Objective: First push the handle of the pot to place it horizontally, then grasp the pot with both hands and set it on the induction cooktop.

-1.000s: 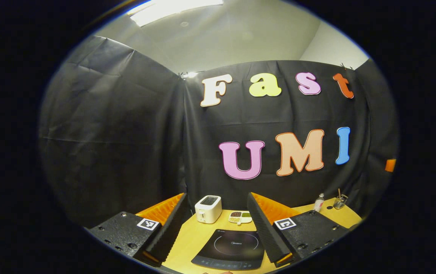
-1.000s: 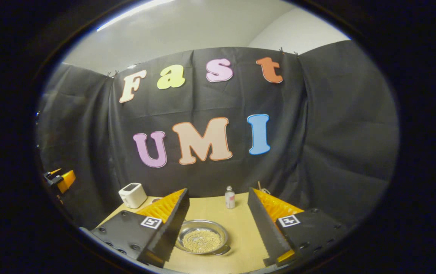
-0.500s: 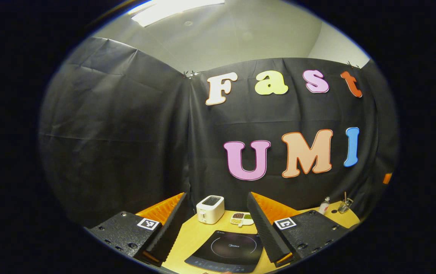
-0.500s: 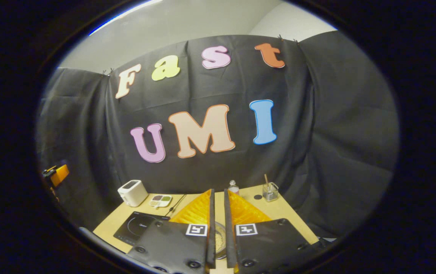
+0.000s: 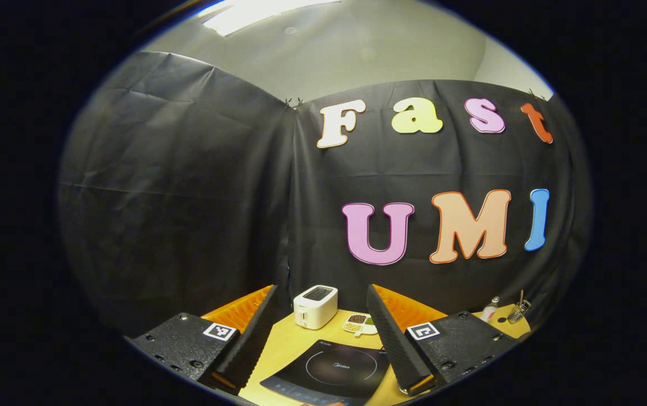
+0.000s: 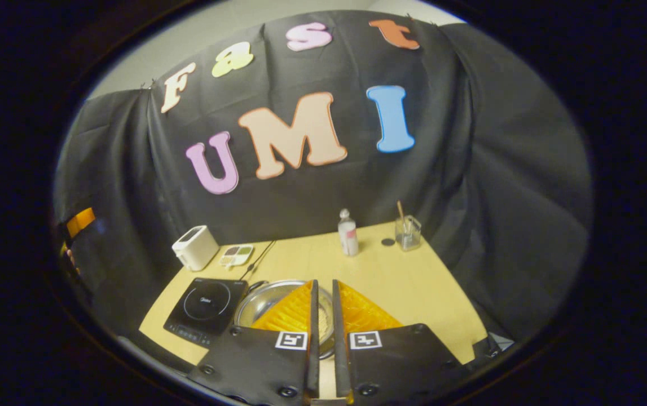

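Observation:
The pot (image 6: 261,299) is a shallow steel pan holding pale grains, standing on the wooden table (image 6: 391,282) just right of the black induction cooktop (image 6: 206,303). My right gripper (image 6: 323,283) hovers over the pot, shut with only a thin slit between its fingers and nothing in them. They hide the pot's right half and its handles. In the left gripper view my left gripper (image 5: 321,290) stands open above the table, with the induction cooktop (image 5: 331,369) showing between its fingers.
A white toaster (image 6: 195,247) and a small divided dish (image 6: 236,255) stand behind the cooktop, with a thin black cable (image 6: 256,261) beside them. At the back of the table are a small bottle (image 6: 348,233) and a glass (image 6: 408,232) holding a stick.
My right gripper went from open to shut, then tilted down so more of the table, the cooktop and the pot came into view. The left gripper view drifted slightly; its fingers stayed open.

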{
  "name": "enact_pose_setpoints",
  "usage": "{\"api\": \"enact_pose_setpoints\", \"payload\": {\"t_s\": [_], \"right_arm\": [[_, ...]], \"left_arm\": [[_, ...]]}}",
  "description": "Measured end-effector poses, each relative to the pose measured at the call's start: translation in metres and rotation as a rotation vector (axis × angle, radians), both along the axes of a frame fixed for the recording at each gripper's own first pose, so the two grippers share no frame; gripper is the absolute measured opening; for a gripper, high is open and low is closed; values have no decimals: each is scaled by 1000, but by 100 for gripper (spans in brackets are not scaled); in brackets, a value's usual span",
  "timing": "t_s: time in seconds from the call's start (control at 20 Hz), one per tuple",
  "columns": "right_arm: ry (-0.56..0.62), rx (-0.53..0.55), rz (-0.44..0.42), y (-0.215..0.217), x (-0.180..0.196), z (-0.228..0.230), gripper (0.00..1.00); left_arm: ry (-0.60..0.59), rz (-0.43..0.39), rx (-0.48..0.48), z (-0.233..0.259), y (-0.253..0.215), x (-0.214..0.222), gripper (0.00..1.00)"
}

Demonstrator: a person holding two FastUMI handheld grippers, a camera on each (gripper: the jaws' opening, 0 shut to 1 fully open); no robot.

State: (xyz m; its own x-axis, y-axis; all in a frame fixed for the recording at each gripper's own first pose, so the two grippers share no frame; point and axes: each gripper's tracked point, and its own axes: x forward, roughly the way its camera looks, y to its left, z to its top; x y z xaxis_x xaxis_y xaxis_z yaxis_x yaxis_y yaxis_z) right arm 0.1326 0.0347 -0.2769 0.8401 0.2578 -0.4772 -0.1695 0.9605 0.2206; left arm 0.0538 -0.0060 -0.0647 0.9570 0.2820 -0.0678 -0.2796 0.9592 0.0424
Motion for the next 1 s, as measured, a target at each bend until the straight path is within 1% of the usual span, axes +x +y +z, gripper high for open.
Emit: {"api": "enact_pose_setpoints", "payload": {"t_s": [0.05,0.1,0.15,0.2,0.25,0.4,0.45,0.5,0.55,0.6,0.8,0.9,0.95,1.0], "right_arm": [[42,7,9,2,-4,-17,6],[86,11,18,4,-8,-33,13],[132,20,29,8,-12,-50,13],[178,26,37,13,-15,-65,5],[223,29,47,16,-20,-80,0],[347,21,78,27,-32,-121,0],[384,15,88,31,-39,-131,9],[425,8,101,36,-44,-143,9],[468,4,115,42,-51,-154,9],[510,5,131,47,-58,-165,9],[660,22,194,66,-80,-197,9],[727,37,217,72,-87,-208,9],[751,45,227,77,-91,-213,10],[774,54,234,81,-92,-219,10]], "left_arm": [[4,13,2,-3,3,2,92],[10,26,7,-6,6,3,94],[16,39,14,-10,9,3,92],[25,51,24,-12,13,4,94],[34,64,32,-16,16,5,92],[69,89,50,-28,25,6,92],[80,94,56,-32,28,5,94],[98,102,59,-37,31,7,94],[115,110,59,-44,34,5,92],[129,121,59,-49,36,2,94],[186,174,73,-66,49,-12,94],[192,195,75,-67,55,-15,94],[194,205,74,-68,57,-17,92],[196,214,73,-69,59,-18,94]]}}
